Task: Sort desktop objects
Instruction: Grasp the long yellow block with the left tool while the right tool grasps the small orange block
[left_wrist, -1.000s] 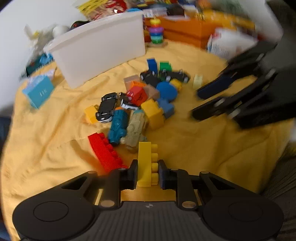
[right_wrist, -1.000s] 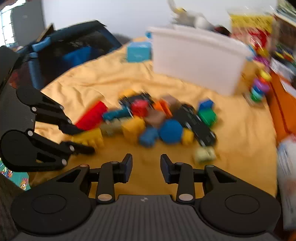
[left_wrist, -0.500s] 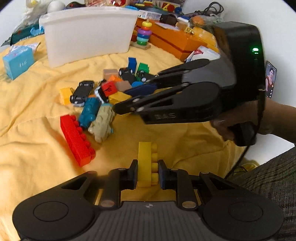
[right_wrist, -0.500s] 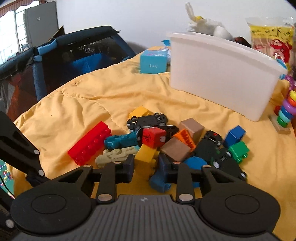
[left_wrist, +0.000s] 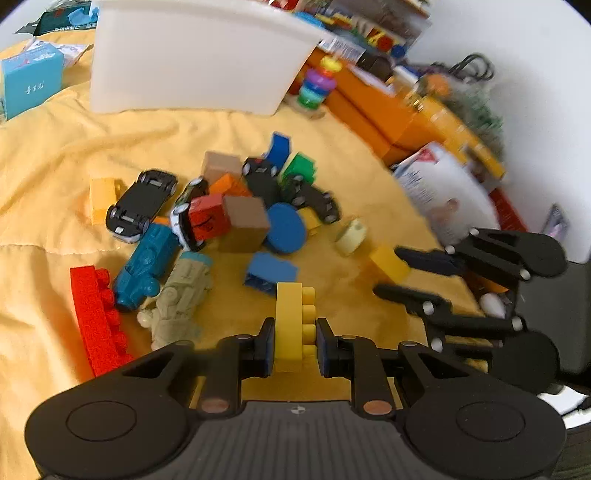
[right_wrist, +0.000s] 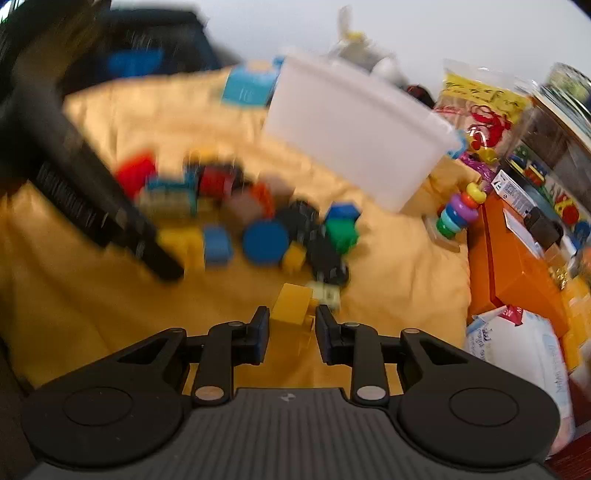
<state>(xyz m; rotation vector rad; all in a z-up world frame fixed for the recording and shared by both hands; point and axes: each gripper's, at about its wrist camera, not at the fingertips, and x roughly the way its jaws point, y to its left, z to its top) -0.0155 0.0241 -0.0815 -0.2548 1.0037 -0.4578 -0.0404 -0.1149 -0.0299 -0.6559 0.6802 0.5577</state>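
Yellow studded brick (left_wrist: 293, 325) sits upright between the pads of the left gripper (left_wrist: 294, 345), pressed on both sides, above the yellow quilt (left_wrist: 55, 158). Right gripper (right_wrist: 289, 334): jaws narrowed around a smaller yellow block (right_wrist: 291, 304); block lies between the fingertips, but blur leaves it unclear whether the pads actually touch it. In the left view that same block (left_wrist: 389, 262) shows between the right gripper's dark fingers (left_wrist: 428, 258), to the right of the pile.

Pile ahead of the left gripper: blue brick (left_wrist: 269, 273) nearest, then blue disc (left_wrist: 286, 229), brown cube (left_wrist: 243, 223), red cube (left_wrist: 207, 221), black toy car (left_wrist: 142, 201), teal train (left_wrist: 146, 264), beige train (left_wrist: 181, 299), long red brick (left_wrist: 98, 317) at left. Pale ring (left_wrist: 351, 236) lies just beside the right gripper's block. White bin (left_wrist: 195, 59) stands beyond the pile, well apart from both grippers.
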